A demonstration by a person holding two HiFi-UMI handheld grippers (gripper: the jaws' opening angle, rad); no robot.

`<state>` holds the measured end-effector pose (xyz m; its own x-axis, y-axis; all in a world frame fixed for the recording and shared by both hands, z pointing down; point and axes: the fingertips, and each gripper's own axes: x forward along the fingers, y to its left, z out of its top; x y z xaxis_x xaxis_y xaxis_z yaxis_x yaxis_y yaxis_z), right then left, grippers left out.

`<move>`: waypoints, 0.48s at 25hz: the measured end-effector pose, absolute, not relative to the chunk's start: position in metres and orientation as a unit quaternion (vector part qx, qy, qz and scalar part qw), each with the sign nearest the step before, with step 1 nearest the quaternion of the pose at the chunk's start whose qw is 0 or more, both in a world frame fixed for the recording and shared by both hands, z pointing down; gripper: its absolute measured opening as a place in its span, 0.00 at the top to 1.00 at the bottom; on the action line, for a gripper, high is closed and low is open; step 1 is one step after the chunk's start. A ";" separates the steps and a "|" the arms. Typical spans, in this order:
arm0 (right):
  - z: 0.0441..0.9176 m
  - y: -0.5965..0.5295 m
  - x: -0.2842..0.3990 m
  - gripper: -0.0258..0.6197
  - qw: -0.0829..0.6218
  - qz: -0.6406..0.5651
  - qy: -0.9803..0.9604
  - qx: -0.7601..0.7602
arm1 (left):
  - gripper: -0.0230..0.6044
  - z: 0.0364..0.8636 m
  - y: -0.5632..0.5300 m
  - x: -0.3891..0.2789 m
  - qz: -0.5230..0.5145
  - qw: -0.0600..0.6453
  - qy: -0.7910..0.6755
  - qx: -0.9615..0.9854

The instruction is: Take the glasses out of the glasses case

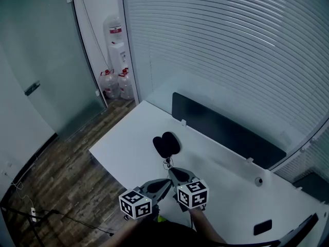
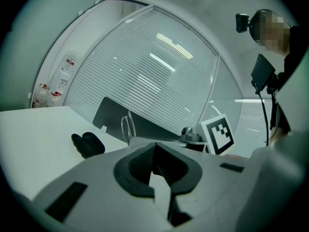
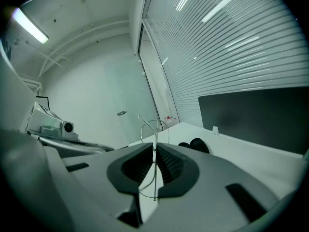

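White bench point(image 1: 128, 138) in head view, dark panel point(image 1: 226, 130) along its far edge; wood floor point(image 1: 61, 169) and water bottles point(image 1: 116, 84) past the far corner; black glasses case point(image 1: 166, 144) lying open on the bench; glasses point(image 1: 167, 163), thin wire, out of the glasses case and just on its near side; left claw point(image 1: 165, 181) and right claw point(image 1: 174, 173) angled in toward each other, tips close together under the glasses.

Left gripper view: left claw point(image 2: 154, 146) closed, pads meeting at the tips, nothing seen between them; glasses point(image 2: 127, 125) upright just past the tips; glasses case point(image 2: 88, 144) further out to the left on the bench point(image 2: 38, 129); marker cube point(image 2: 217, 134) of the right claw close by.

Right gripper view: right claw point(image 3: 155, 149) clamped on the glasses point(image 3: 155, 129), one thin wire arm running down between the pads, lens rims standing above the tips; glasses case point(image 3: 195, 145) beyond, apart from the glasses, on the bench point(image 3: 251, 153).
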<state>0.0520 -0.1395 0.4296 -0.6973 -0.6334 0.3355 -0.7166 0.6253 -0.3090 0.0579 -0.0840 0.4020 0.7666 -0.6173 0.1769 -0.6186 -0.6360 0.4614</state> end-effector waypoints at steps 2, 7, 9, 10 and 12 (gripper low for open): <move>0.431 -0.131 0.051 0.91 0.098 0.215 -0.896 0.376 | 0.95 0.404 -0.076 0.056 0.000 0.258 -0.342 0.904; 0.427 -0.109 0.048 0.91 0.101 0.213 -0.897 0.373 | 0.95 0.399 -0.053 0.054 -0.004 0.260 -0.342 0.903; 0.425 -0.099 0.045 0.91 0.099 0.213 -0.898 0.373 | 0.95 0.398 -0.044 0.051 -0.003 0.258 -0.342 0.904; 0.424 -0.095 0.043 0.91 0.098 0.213 -0.898 0.373 | 0.95 0.397 -0.040 0.050 -0.003 0.256 -0.343 0.904; 0.424 -0.085 0.039 0.91 0.096 0.215 -0.897 0.374 | 0.95 0.397 -0.030 0.046 -0.004 0.256 -0.344 0.903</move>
